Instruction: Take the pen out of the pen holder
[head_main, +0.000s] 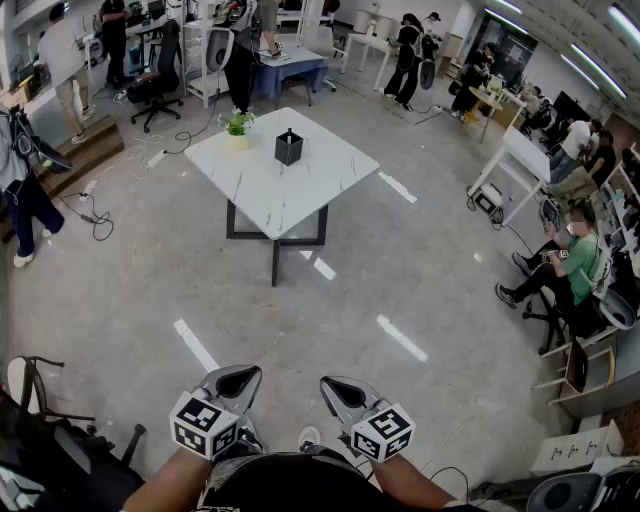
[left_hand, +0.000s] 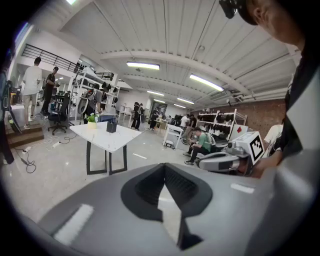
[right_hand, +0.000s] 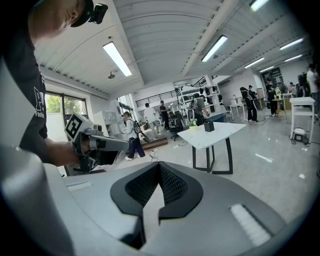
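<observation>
The black pen holder (head_main: 289, 146) stands on a white marble-topped table (head_main: 300, 195), far ahead of me across the floor. Something thin sticks up from its top, too small to make out. The holder also shows small in the left gripper view (left_hand: 111, 127) and the right gripper view (right_hand: 209, 126). My left gripper (head_main: 238, 378) and right gripper (head_main: 338, 388) are held low, close to my body, side by side. Both have their jaws together with nothing between them. Neither is anywhere near the table.
A small potted plant (head_main: 237, 124) sits on the table beside the holder. Cables (head_main: 95, 215) trail on the floor at left. A seated person (head_main: 565, 270) and shelving are at right; more people, chairs and desks stand beyond the table. A black chair (head_main: 40, 400) is near my left.
</observation>
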